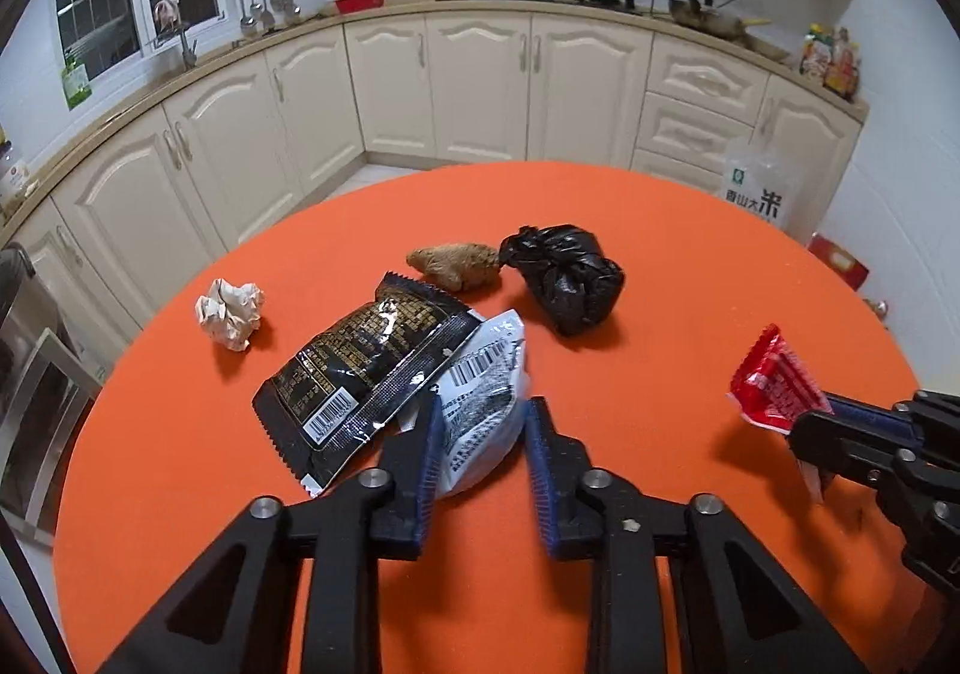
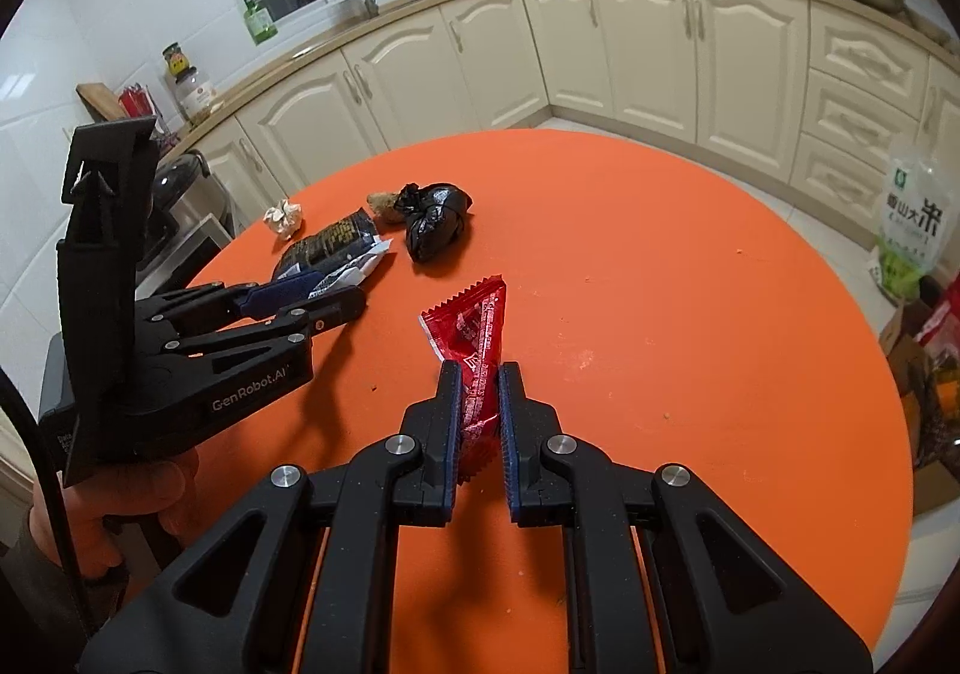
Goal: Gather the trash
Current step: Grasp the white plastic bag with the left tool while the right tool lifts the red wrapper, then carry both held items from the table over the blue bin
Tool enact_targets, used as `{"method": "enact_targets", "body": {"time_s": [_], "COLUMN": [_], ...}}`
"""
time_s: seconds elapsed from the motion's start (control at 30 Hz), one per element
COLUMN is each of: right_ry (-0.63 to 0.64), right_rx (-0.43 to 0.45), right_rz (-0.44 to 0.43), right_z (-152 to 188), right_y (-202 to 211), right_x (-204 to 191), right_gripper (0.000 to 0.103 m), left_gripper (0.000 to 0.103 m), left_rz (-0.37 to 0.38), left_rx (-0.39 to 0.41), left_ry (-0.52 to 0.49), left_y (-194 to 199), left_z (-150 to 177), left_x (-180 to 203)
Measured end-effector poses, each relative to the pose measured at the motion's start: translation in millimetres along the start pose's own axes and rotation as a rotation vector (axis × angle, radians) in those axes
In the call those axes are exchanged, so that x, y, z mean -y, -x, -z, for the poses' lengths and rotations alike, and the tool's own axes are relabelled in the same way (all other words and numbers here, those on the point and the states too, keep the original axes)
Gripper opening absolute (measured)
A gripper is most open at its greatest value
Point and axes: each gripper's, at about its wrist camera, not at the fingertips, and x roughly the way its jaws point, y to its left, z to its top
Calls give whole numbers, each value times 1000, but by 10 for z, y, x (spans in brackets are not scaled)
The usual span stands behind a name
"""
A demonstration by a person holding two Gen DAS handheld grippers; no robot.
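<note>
from the left, we leave the crumpled paper ball [image 1: 230, 312] for later; it lies alone near the edge of the orange counter [image 1: 690, 254]. next comes the black snack bag [image 1: 360, 368], whose edge overlaps the white wrapper [image 1: 486, 374]. our left hand-held gripper [image 1: 480, 416] has its blue pads on either side of that white wrapper, closed down on its near end, so we judge the step in hand is lifting it free. we should lift slowly and pull toward ourselves, so the black bag slides off rather than rides along. beyond lie a brown lump [image 1: 453, 263] and, touching it, a knotted black plastic bag [image 1: 567, 278], both untouched. at the right, our right hand-held gripper [image 2: 480, 392] is clamped on the red sachet [image 2: 474, 338], held above the counter; we keep that grip firm.
</note>
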Motion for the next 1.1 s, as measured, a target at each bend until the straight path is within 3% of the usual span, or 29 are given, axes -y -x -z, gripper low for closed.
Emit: {"method": "enact_targets", "body": {"time_s": [0.13, 0.37, 0.8, 1.1], "right_ry": [-7, -13, 27, 59], "right_rx": [3, 36, 144, 255], "right_rz": [-3, 7, 22, 45], "right_z": [34, 90, 210, 346], "right_y": [37, 248, 962, 1620], "right_x": [-25, -120, -537, -815], "right_gripper": [11, 12, 11, 11], "left_gripper": [14, 12, 11, 11], "left_rz": [78, 112, 164, 172], "left_rx": [12, 48, 163, 312], "left_ry": [47, 77, 63, 7], "left_y": [86, 428, 1429, 2280], "left_z": [77, 203, 608, 881], "left_x": [-58, -222, -224, -46]}}
